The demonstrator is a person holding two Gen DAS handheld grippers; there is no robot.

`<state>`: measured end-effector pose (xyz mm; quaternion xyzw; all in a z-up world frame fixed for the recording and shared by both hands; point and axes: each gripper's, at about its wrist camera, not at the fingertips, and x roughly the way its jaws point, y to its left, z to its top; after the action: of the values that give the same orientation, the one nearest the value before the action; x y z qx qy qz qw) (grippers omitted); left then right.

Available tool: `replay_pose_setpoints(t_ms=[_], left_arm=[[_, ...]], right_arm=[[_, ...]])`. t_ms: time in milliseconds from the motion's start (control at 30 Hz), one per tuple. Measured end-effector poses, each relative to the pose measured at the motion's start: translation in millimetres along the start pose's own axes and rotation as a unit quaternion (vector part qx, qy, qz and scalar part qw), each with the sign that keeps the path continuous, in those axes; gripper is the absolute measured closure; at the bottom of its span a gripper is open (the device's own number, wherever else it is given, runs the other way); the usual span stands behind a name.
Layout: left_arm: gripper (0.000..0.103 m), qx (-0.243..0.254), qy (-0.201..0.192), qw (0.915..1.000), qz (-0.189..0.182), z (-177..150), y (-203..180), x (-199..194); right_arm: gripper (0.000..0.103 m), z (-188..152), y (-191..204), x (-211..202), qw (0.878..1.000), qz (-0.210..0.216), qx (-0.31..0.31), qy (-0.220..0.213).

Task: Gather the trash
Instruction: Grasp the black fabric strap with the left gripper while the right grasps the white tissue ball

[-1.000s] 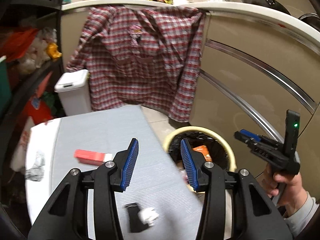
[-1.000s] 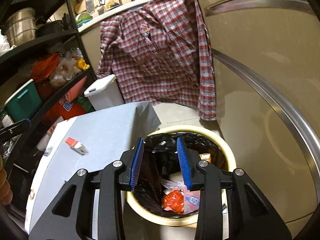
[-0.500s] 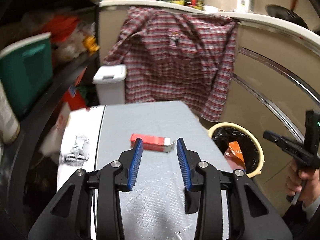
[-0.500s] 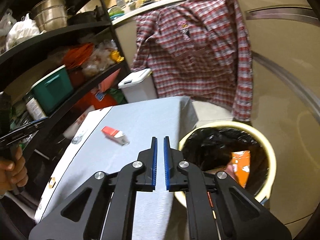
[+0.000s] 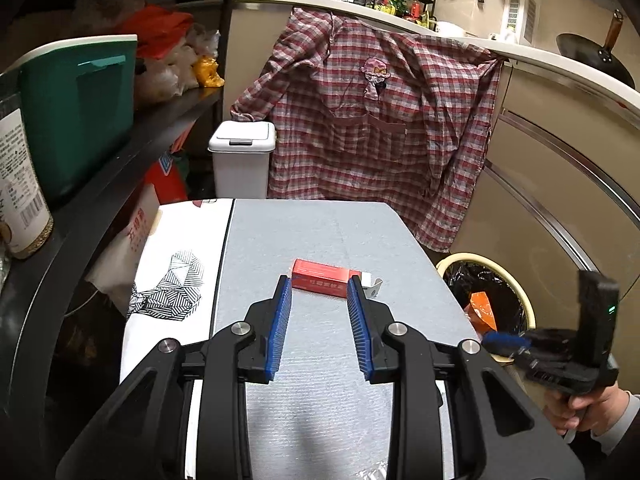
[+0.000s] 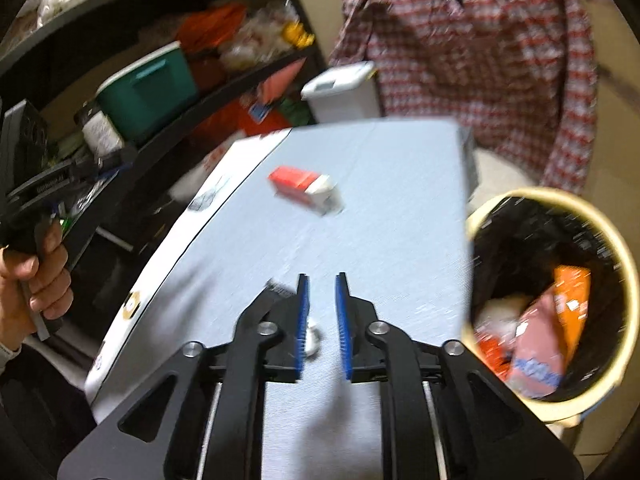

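No legible text on any visible label

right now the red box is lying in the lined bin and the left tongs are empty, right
Not quite. The red box lies on the grey table, not in the lined bin, which stands beside the table. The left wrist view shows it just ahead of the left tongs, which are indeed empty.

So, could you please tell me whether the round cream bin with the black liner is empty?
Not empty: the round cream bin holds orange and pink wrappers.
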<state>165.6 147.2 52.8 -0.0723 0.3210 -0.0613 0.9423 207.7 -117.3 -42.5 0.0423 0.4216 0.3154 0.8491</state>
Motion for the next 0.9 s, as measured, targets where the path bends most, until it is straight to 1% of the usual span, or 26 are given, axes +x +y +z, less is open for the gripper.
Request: replay_pose_setpoints(t_ms=[100,200,300,333,367,400,500,633,733,833,900], left_arm=[[0.074,-0.001,0.003,1.0000,-0.004,-1.7,4.5,0.4],[0.074,-0.001,0.010,0.9999,-0.007,-4.2,6.8,2.7],[0.074,0.003,0.013,0.9999,-0.010,-5.8,8.5,4.2],[0.074,0.004,0.013,0.9998,-0.011,-6.3,9.0,4.4],[0.074,0.004,0.014,0.9998,-0.012,-6.2,8.9,4.6],[0.074,0.005,0.014,0.9998,-0.014,-6.4,8.5,5.4],[0.074,0.008,0.017,0.9997,-0.017,-6.4,5.8,8.5],[0.074,0.011,0.030,0.9991,-0.027,-10.7,-1.7,16.3],[0.074,0.019,0.049,0.9978,-0.039,-18.9,-14.8,26.8],[0.074,0.022,0.075,0.9953,-0.056,-31.2,-29.6,40.2],[0.074,0.024,0.097,0.9927,-0.068,-43.2,-41.7,51.4]], right_arm=[[0.071,-6.5,12.4,23.7,0.999,-0.005,-0.021,0.038],[0.070,-11.9,18.3,41.7,0.997,-0.015,-0.040,0.069],[0.071,-14.7,19.7,49.6,0.995,-0.023,-0.049,0.085],[0.073,-14.3,19.8,49.4,0.995,-0.023,-0.049,0.084],[0.082,-14.4,20.5,50.1,0.995,-0.021,-0.047,0.083],[0.093,-14.1,20.6,50.4,0.996,-0.019,-0.045,0.081],[0.098,-10.3,19.0,41.3,0.997,-0.013,-0.043,0.060],[0.100,-1.1,8.5,22.9,0.999,-0.013,-0.025,0.034],[0.100,1.9,-4.2,12.8,0.999,-0.023,-0.011,0.021],[0.100,2.4,-14.7,7.8,0.999,-0.042,-0.006,0.022],[0.100,0.1,-22.4,8.6,0.998,-0.057,0.000,0.034]])
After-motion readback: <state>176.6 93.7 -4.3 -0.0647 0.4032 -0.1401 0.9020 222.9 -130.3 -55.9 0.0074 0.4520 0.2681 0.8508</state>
